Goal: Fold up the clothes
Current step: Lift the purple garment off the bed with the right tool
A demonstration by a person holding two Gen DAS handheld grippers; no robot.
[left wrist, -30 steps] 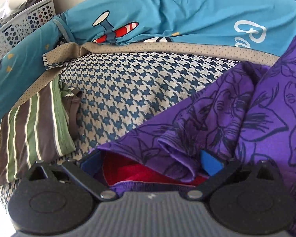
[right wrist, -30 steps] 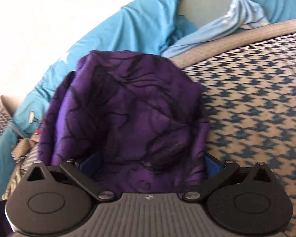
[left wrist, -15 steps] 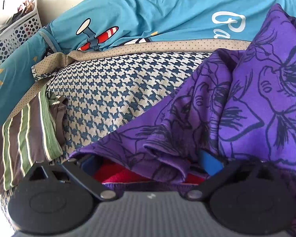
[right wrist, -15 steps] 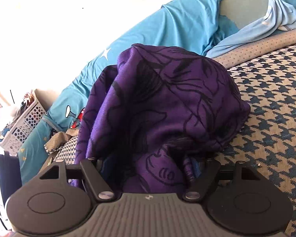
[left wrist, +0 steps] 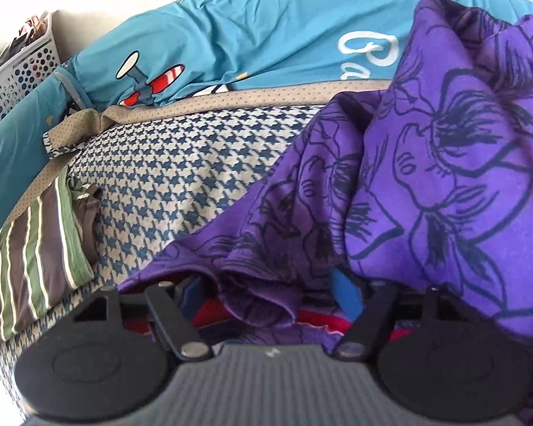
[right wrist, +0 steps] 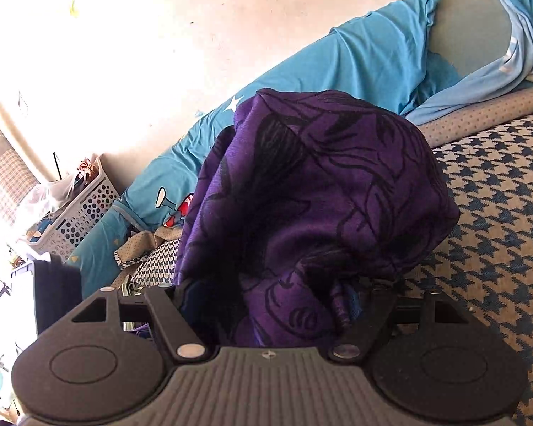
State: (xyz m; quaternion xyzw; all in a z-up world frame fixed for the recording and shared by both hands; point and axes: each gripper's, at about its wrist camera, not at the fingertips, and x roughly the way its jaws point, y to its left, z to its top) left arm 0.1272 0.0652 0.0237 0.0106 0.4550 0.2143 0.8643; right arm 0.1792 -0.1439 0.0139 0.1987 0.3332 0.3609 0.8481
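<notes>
Right claw (right wrist: 266, 305) buried in purple garment (right wrist: 319, 191) — fingertips hidden, grip unclear

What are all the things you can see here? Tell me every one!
purple flowered garment: one, purple with dark flowers, bunched on the bed, held by both tongs
striped garment: one, brown and green, folded at the bed's left edge
houndstooth cover: one, blue and beige, over the bed
cartoon quilt: one, teal, behind the cover
laundry basket: one, white, far left
left tongs: black, blue pads
right tongs: black
</notes>
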